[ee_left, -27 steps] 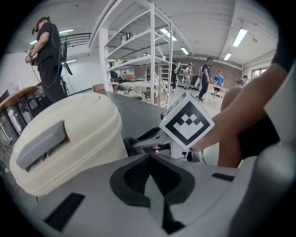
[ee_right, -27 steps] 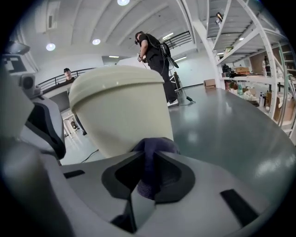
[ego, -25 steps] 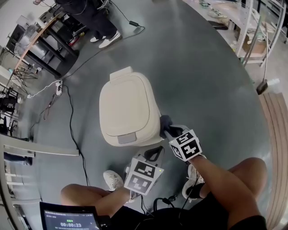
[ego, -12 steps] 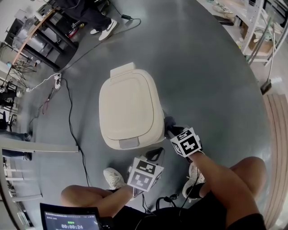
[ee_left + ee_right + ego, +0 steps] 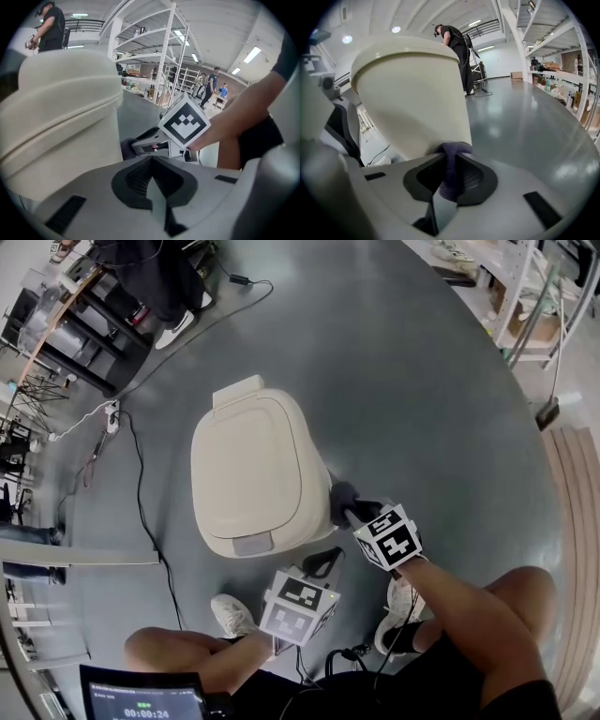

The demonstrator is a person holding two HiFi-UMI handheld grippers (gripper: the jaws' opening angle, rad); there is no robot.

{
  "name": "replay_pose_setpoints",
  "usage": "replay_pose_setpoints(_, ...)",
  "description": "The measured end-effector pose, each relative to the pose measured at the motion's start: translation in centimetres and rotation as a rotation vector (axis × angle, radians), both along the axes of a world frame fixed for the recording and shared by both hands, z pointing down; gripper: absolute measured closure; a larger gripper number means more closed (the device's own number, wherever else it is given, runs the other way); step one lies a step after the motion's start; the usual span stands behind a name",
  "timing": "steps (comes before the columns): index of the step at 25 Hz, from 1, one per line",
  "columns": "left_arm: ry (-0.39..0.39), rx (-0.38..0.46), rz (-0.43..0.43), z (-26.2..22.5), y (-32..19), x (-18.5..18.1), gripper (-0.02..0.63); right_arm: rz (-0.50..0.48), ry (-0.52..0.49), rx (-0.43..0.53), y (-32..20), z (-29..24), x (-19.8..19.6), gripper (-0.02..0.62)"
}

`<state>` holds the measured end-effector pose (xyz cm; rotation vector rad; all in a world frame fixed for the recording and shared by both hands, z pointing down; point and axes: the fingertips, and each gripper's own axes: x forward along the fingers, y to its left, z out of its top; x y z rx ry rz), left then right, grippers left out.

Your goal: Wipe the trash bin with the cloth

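Cloth (image 5: 453,165) clamped in right tongs (image 5: 449,183) touches trash bin (image 5: 255,474) side; left tongs (image 5: 152,186) together, empty.

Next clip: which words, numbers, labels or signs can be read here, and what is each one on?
"00:00:24": timer on the screen at the bottom left of the head view. The small green mark above it is too small to read.
Marker cubes: black-and-white square patterns only, no letters.
Trash bin: no label or brand shows.
Boxes on the shelves: too small to read.
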<state>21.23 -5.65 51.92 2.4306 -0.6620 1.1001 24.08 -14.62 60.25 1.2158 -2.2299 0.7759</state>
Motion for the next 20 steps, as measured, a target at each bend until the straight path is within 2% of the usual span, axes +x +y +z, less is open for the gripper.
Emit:
replay_pose_setpoints(3,0.009,0.034,0.017,-0.8,0.0,0.8,0.604,0.03,-0.029,0.061,-0.9,-2.5,0.5,0.531)
replay_pose_setpoints(7,0.025,0.09,0.051,-2.0,-1.3,1.4,0.604,0.055,-0.065,0.191,-3.5,-6.5,0.2,0.53)
replay_pose_setpoints(10,0.049,0.115,0.03,-3.5,-2.3,2.0,0.604,0.047,-0.046,0.32,-5.2,-9.4,0.7,0.531)
replay_pose_setpoints(14,0.069,0.125,0.016,-5.5,-1.2,3.0,0.604,0.036,-0.048,0.461,-5.4,-13.5,1.6,0.531)
replay_pose_setpoints(20,0.033,0.173,0.023,-4.8,-1.7,3.1,0.604,0.002,-0.044,0.467,-6.0,-13.3,0.7,0.531)
